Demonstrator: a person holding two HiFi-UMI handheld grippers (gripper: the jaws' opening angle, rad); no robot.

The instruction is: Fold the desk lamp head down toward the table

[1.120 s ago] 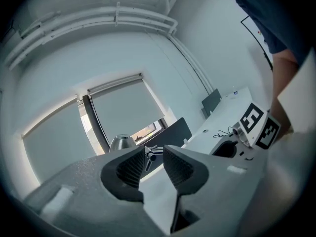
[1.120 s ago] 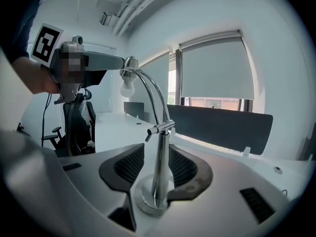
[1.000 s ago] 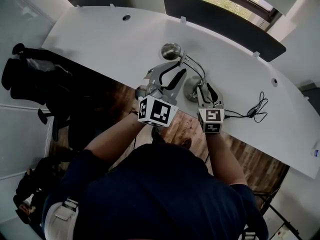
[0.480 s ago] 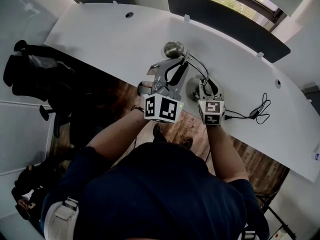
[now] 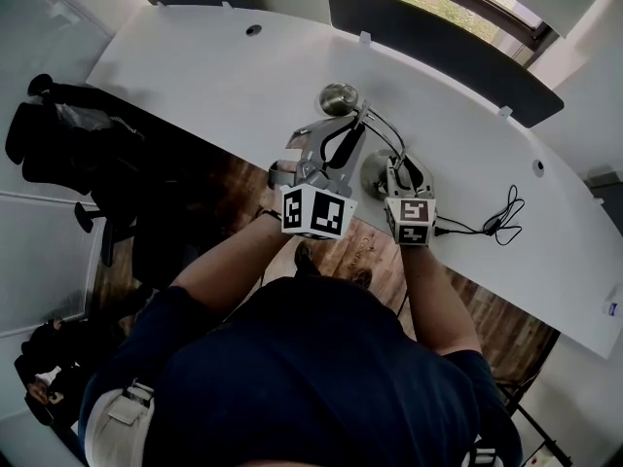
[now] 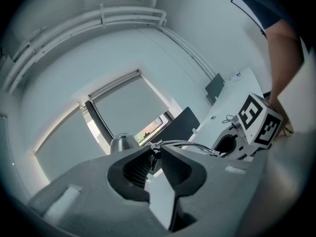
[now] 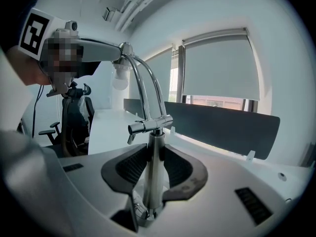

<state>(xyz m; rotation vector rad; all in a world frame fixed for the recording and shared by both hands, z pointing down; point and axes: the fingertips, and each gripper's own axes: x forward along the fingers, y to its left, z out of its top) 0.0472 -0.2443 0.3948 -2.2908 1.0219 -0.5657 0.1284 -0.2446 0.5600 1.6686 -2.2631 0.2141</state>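
Head view: just closing left gripper (image 6: 154,153) onto lamp arm (image 6: 190,145), right gripper (image 7: 154,152) onto post (image 7: 156,177), by table's (image 5: 214,76) near edge; risking slipping off thin arm.

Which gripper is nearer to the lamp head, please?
Left. The left gripper, jaws just closing, clamps the lamp arm beside the lamp head; the right gripper, also just closing, grips the lamp post farther down.

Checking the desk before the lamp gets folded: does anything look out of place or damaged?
Nothing stands out. The desk lamp stands upright on the white table, undamaged as far as shows; a black cable lies loosely bundled to its right.
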